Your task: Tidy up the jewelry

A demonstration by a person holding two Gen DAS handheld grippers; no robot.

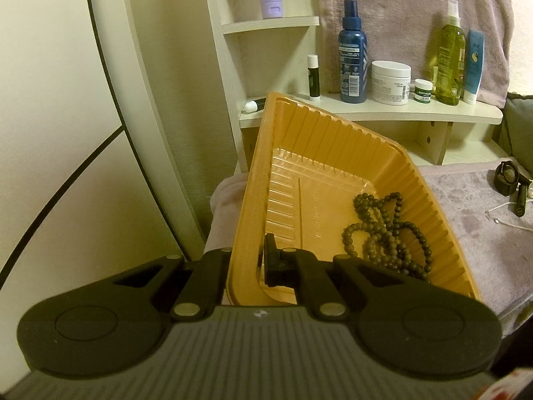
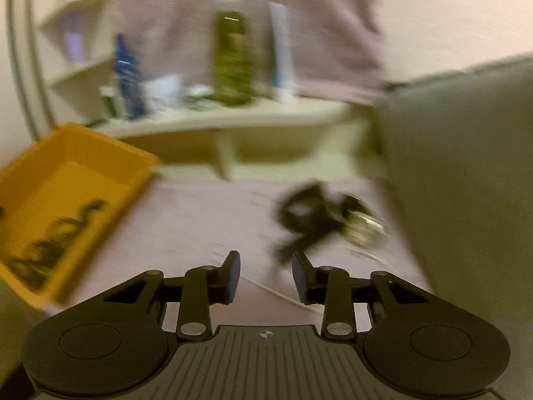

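My left gripper (image 1: 248, 260) is shut on the near wall of an orange plastic tray (image 1: 286, 173), which it holds tilted. A dark bead necklace (image 1: 386, 233) lies heaped in the tray's right corner. On the mauve cloth (image 1: 466, 226) to the right lie a black watch (image 1: 508, 180) and a thin silver chain (image 1: 506, 213). In the blurred right wrist view my right gripper (image 2: 266, 276) is open with nothing between its fingers, low over the cloth. The black watch (image 2: 309, 213) and a silvery piece (image 2: 363, 226) lie just beyond it, and a thin chain (image 2: 273, 291) runs under it. The tray (image 2: 73, 180) shows at the left.
A cream corner shelf (image 1: 366, 113) behind the tray carries a blue spray bottle (image 1: 353, 56), a white jar (image 1: 390, 81), a green bottle (image 1: 450, 60) and tubes. A grey cushion (image 2: 466, 173) rises at the right. A cream wall panel (image 1: 66, 116) stands left.
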